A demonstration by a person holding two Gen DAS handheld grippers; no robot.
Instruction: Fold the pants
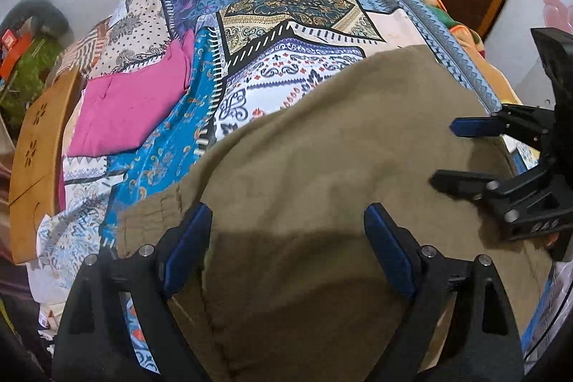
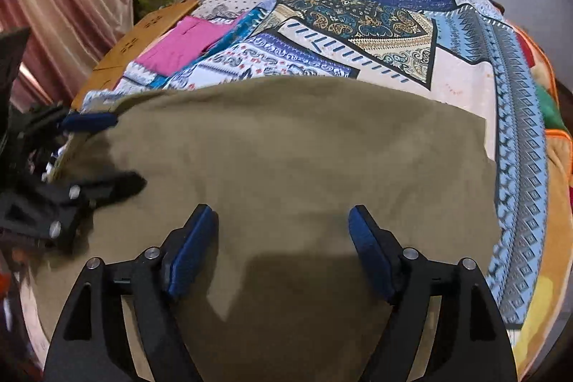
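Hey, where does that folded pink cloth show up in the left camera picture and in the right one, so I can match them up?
Left wrist view: the pink cloth lies at middle left, on the patterned bedspread, beyond the olive pants.
Right wrist view: the pink cloth sits in the upper left, smaller, beside the tan wooden board.
Shared landmark: the dark blue and gold patch of the bedspread, to the right of the cloth in both.

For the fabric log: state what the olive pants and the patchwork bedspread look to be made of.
Olive pants: likely brushed cotton or a similar soft weave, matte, faintly fuzzy, with a stitched seam.
Patchwork bedspread: probably printed cotton or polyester sheet, smooth with slight sheen; the patches look printed, not sewn.
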